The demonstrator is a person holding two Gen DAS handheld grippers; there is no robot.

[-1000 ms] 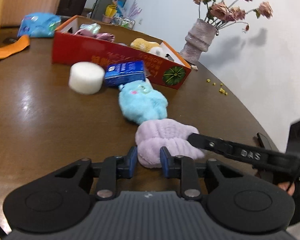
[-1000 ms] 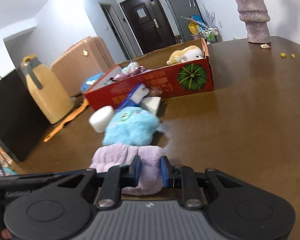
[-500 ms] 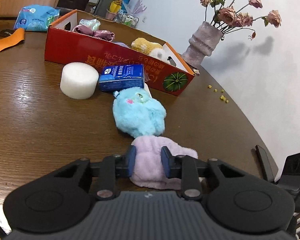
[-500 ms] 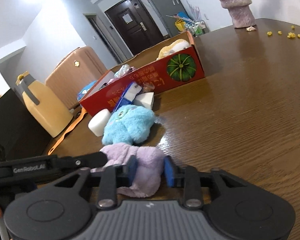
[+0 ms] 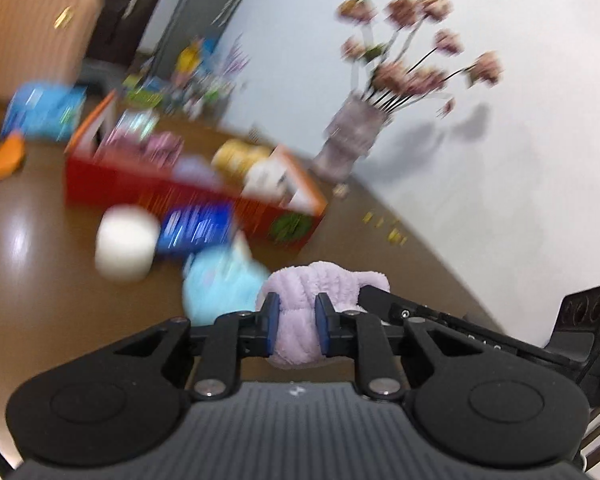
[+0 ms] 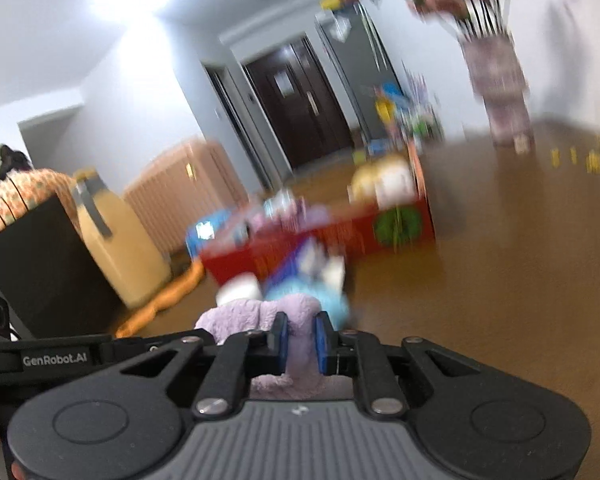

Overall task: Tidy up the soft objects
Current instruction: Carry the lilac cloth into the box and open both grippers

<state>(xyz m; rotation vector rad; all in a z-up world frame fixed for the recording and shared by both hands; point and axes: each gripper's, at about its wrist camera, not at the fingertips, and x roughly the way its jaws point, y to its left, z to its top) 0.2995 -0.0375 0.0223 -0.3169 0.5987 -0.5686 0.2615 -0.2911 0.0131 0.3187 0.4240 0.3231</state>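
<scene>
Both grippers hold the same purple fluffy cloth (image 5: 324,280), lifted off the brown table. My left gripper (image 5: 297,320) is shut on one end of it. My right gripper (image 6: 299,336) is shut on the other end of the cloth (image 6: 256,314). A light blue plush toy (image 5: 220,284) lies on the table just below and behind the cloth; it also shows in the right wrist view (image 6: 332,302). The red cardboard box (image 5: 172,192) with soft things inside stands further back, also in the right wrist view (image 6: 340,232). Both views are motion-blurred.
A white foam cylinder (image 5: 126,242) and a blue carton (image 5: 198,230) lie in front of the box. A vase of dried flowers (image 5: 350,136) stands at the back right. An orange strap (image 5: 0,160) and a yellow jug (image 6: 116,236) are at the left.
Both grippers have risen together and lifted the purple cloth off the table. The blue plush, foam and box now sit lower and further off in both views.
</scene>
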